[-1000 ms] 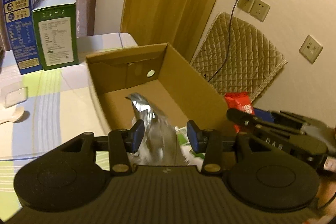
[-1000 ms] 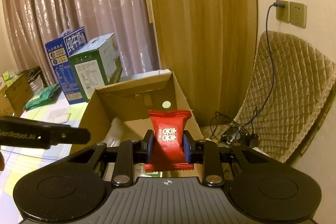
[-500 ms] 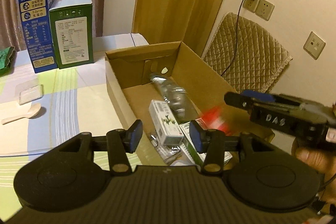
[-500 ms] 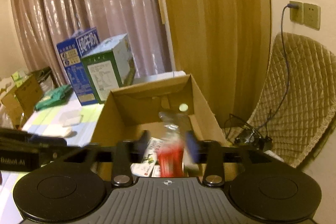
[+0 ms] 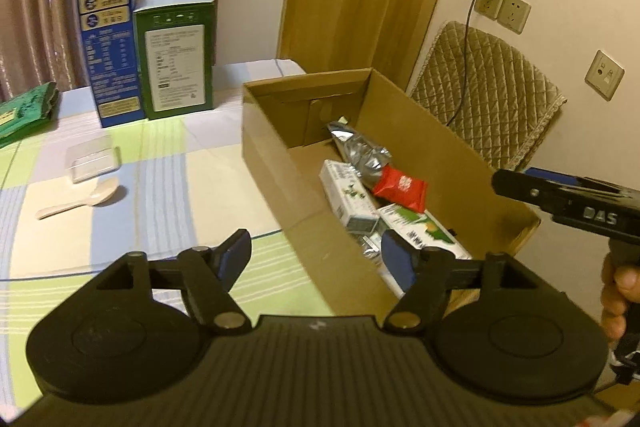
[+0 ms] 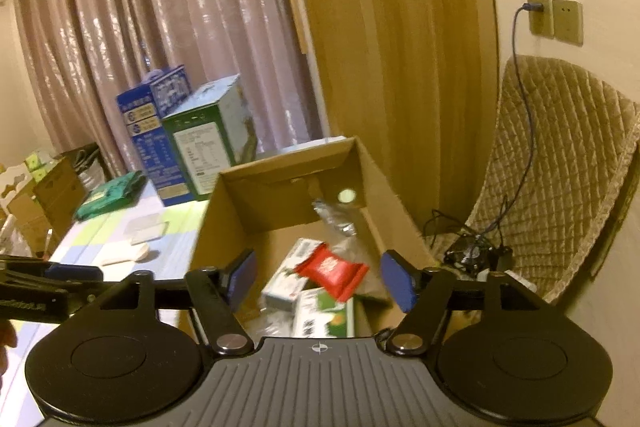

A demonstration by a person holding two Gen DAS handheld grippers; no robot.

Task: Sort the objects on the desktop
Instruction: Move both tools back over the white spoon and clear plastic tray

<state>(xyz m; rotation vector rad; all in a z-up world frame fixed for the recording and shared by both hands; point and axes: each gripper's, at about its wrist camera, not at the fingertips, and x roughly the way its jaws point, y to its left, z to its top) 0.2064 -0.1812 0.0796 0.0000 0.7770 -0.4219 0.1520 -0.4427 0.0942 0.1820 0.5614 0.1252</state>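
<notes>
Left wrist view first: the left gripper [image 5: 316, 254] has its blue pads [image 5: 234, 253] spread and still widening, with nothing caught between them; it hangs over the near edge of the cardboard box [image 5: 404, 115]. Inside that box lie a red snack packet [image 5: 400, 187], a crinkled silver pouch [image 5: 362, 151] and two green-and-white cartons [image 5: 352, 197] (the packet rests partly on the pouch and a carton). Over on the right wrist view, the right gripper [image 6: 320, 281] is also parting its fingers, and the red packet sits below the gap, loose in the box, touching neither pad. On the checked tablecloth [image 5: 168, 187] beside the box lie a pale spoon [image 5: 80, 201] and a clear lid [image 5: 93, 163]. Farther back stand a blue carton [image 5: 108, 51] and a green carton [image 5: 176, 51], side by side.
</notes>
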